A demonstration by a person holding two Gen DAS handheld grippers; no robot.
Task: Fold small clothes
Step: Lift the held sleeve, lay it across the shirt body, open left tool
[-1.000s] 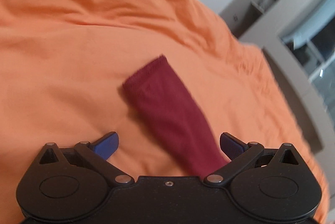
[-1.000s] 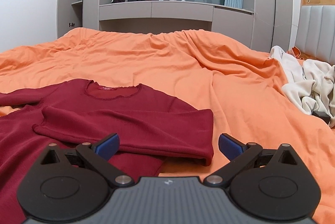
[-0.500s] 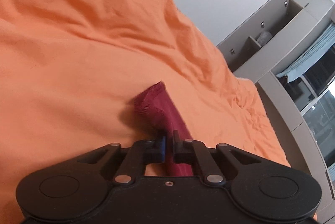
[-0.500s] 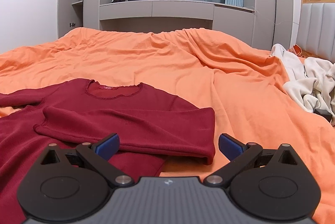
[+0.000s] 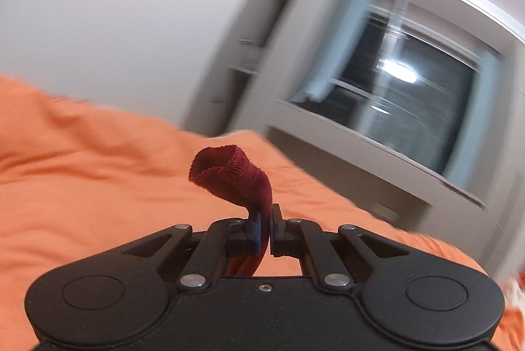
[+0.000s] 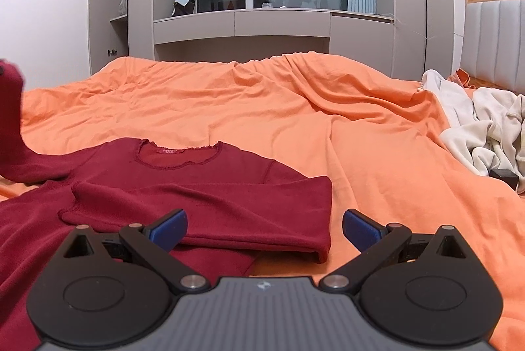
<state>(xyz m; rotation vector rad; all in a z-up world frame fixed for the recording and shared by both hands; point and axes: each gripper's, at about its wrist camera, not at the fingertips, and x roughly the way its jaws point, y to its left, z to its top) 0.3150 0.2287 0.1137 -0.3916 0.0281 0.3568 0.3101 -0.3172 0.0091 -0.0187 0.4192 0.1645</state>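
Sleeve (image 5: 236, 177) of our red top (image 6: 183, 187) sits pinched in the left hand-held gripper (image 5: 265, 229), lifted off the bed (image 6: 295, 108), the right hand-held gripper (image 6: 264, 224) wide open and empty; next we'd lay it across the chest.

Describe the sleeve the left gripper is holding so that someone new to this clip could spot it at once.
On the orange bedspread lies a dark red long-sleeved top, neckline towards the window. One sleeve lies folded flat across its chest; the lifted sleeve rises off the bed at the far left of the right wrist view, pinched in the left gripper, its frilled cuff open.
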